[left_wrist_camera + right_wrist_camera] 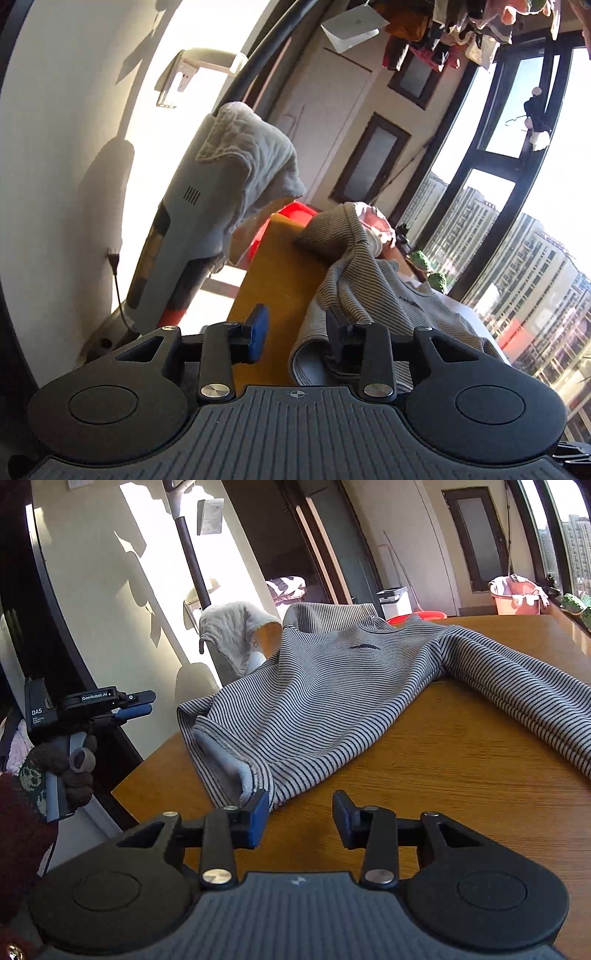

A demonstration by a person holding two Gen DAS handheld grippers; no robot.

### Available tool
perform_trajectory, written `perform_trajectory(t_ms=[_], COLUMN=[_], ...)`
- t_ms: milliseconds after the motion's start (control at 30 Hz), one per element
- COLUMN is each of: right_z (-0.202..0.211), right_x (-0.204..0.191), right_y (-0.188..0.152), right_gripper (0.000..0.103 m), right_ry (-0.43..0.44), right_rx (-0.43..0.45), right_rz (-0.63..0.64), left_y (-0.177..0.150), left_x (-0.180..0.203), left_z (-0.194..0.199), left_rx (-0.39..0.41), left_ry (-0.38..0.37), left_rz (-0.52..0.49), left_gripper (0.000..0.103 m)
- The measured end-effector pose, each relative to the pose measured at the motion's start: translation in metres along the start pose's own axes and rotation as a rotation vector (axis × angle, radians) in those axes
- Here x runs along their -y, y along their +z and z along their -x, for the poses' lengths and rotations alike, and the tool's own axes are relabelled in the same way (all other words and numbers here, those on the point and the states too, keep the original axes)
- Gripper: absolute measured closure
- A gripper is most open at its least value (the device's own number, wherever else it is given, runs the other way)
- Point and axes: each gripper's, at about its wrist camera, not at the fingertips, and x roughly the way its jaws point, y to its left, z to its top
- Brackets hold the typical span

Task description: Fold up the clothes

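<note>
Sweater point(332, 686) lies spread on the table point(461, 775), ahead of the right gripper point(299, 818). Its turned-up hem corner sits just beside that gripper's left jaw, nothing between the pads; jaws part open, empty. Left gripper point(295, 332): jaws part open; hem fold point(317, 354) by its right jaw, grip not evident, so we call it empty.

Risks, as we judge them: the right closes on air since the hem is off to one side; the left hem hangs over the table edge, so a pull could drag the sweater off; pinching one layer would skew the fold.

Count: one sweater, two grippers, one table, one cloth point(236, 635) draped behind.
</note>
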Motion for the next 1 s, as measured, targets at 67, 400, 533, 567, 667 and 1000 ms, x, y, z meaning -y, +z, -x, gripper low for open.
perform_trajectory(t_ms=[67,400,533,567,667,1000], right_z=[-0.017,-0.004,0.018,0.022,0.025,0.068], right_x=[-0.008,-0.023,-0.059,-0.071,-0.096,-0.039], right_y=[-0.001,0.030,0.022,0.015,-0.021,0.013], right_gripper=[0.066,0.096,0.096,0.096,0.095,0.084], right_ry=[0.068,0.044,-0.237,-0.288,-0.240,-0.121], right_rx=[-0.032,0.029,-0.062,-0.101,-0.258,-0.121], right_rz=[-0.038,0.017,0.497,0.633,0.907,0.348], left_y=[-0.001,-0.011,-0.016,-0.020,-0.043,-0.094], left_x=[0.022,0.058,0.078,0.091,0.135,0.191], left_z=[-0.002,-0.012,-0.014,-0.016,-0.018,-0.050], left_rx=[0.006,-0.020,-0.042,-0.061,-0.105,-0.239], left_ry=[-0.043,-0.106,-0.187,-0.217,-0.247,-0.359], left_rz=[-0.055,-0.153,-0.225,-0.275,-0.532,-0.819], left_gripper=[0.043,0.025,0.022,0.020,0.015,0.026])
